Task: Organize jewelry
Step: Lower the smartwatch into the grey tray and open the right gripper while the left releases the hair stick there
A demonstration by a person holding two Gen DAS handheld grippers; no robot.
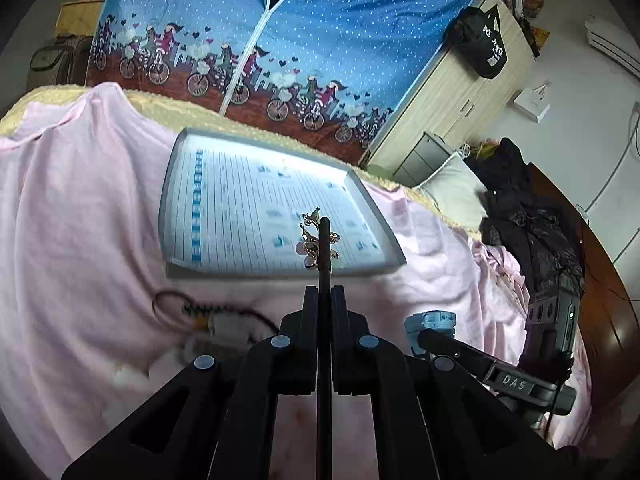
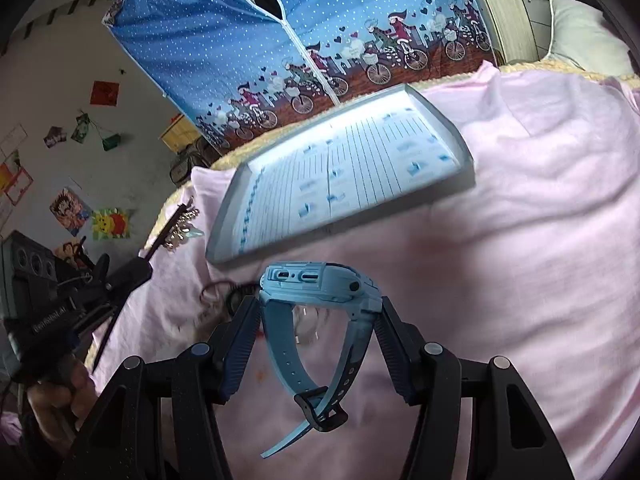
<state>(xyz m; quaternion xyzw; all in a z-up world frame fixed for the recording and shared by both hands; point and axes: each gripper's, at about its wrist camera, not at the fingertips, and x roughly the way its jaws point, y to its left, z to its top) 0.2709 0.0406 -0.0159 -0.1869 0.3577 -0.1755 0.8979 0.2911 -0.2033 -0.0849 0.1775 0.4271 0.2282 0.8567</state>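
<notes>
- Jewelry you can count: one gold-coloured ornament (image 1: 316, 240), one light blue watch (image 2: 320, 288), and one dark cord piece (image 1: 208, 312) lying blurred on the pink sheet (image 1: 80, 208).
- One tray (image 1: 176, 184) sits on the bed, grey-rimmed, lined with a printed blue-and-white sheet; in the right wrist view nothing lies in it.
- Your left claw (image 1: 324, 240) is clenched, its two fingers pressed flat together, pinching the gold-coloured ornament at their tips. In the left wrist view the ornament hangs in front of the tray's near edge; whether it touches the lining you cannot tell.
- Your right claw (image 2: 320, 304) is grasping the watch by its case, one finger on each side. The buckled strap loops down between the fingers, and its loose end trails below the black buckle.
- The watch is held above the pink sheet, near the tray's front edge and outside it.
- The dark cord piece lies on the sheet just before the tray's near edge, between the two claws.
- One blue zipped fabric wardrobe (image 1: 320, 20) with a bicycle print stands behind the bed.
</notes>
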